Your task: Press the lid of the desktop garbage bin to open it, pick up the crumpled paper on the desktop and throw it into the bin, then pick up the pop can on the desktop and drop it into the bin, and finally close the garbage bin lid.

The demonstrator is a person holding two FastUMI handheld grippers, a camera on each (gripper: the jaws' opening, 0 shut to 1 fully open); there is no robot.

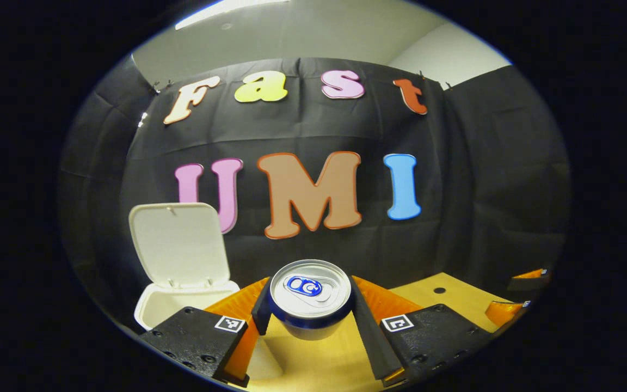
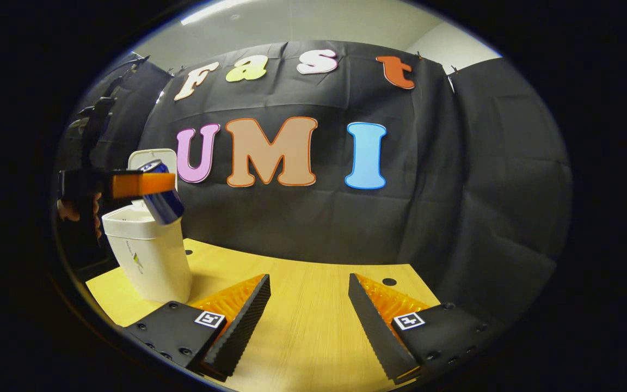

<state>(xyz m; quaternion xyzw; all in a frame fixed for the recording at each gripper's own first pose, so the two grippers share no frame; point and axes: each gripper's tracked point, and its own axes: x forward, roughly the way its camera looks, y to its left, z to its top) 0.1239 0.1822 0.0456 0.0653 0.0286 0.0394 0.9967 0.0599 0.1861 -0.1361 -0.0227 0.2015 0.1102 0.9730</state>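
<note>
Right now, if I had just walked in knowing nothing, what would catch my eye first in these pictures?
Probably the drink can, clamped upright between the left tool's fingers and raised above the wooden table. Next, the white bin at the table's left end, its lid flipped up. The right tool hangs open with nothing in it.

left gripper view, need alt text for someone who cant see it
The left gripper holds an upright blue aluminium pop can between its jaws, above the light wooden table. To the left stands the white plastic garbage bin with its lid raised.
</note>
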